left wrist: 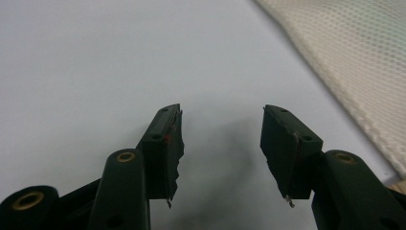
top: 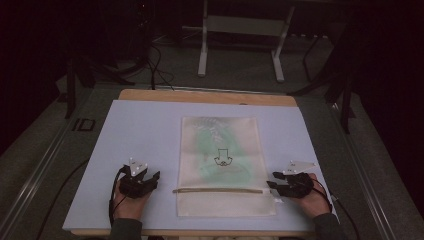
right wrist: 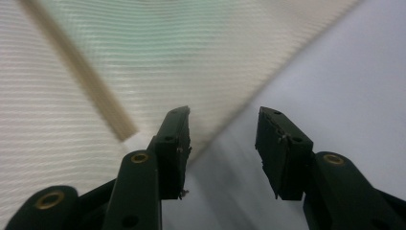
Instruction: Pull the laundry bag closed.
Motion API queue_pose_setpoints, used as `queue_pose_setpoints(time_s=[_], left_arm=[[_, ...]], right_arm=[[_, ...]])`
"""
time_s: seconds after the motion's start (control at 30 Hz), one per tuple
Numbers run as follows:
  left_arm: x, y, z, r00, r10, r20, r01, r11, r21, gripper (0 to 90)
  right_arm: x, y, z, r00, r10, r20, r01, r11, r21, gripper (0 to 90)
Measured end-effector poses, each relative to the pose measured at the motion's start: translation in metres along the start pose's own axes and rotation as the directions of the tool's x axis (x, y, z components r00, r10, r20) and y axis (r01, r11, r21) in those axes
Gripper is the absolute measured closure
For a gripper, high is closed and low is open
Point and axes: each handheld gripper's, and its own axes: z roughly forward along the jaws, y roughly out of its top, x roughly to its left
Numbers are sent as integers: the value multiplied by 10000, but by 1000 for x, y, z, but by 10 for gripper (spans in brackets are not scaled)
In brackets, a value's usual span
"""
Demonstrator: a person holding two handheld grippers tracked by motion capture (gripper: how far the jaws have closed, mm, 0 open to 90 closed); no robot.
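Table: wooden top, visible as a bare strip along the far edge and a thin line at the near edge. A pale blue-grey mat covers nearly the whole top. Flat on the mat, near centre: a cream mesh bag, long side running away from the person, something green showing through its far half, a tan zip across its near part. Mat on both sides of the bag is bare.

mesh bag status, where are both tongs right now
Left tongs open, empty, on the mat left of the mesh bag. Right tongs open, empty, at the bag's right edge near the zipper. Bag flat, zipper closed, nothing in the way.
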Motion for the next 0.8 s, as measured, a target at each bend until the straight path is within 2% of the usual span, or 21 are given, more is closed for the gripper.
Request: queue_pose_setpoints(time_s=[0.1,0.3,0.8], left_arm=[[-1,0,1,9998,84,166,-84,10000,17,486],[-1,1,-1,9993,65,366,-59,9999,-145,493],[-4,1,-2,9965,240,795,-227,9996,-175,512]], right_arm=[[4,2,-1,9992,-360,-167,366,9988,321,556],[10,7,0,9967,-767,-261,783,9946,677,549],[28,26,4,9870,-1375,-837,1469,9820,1187,569]])
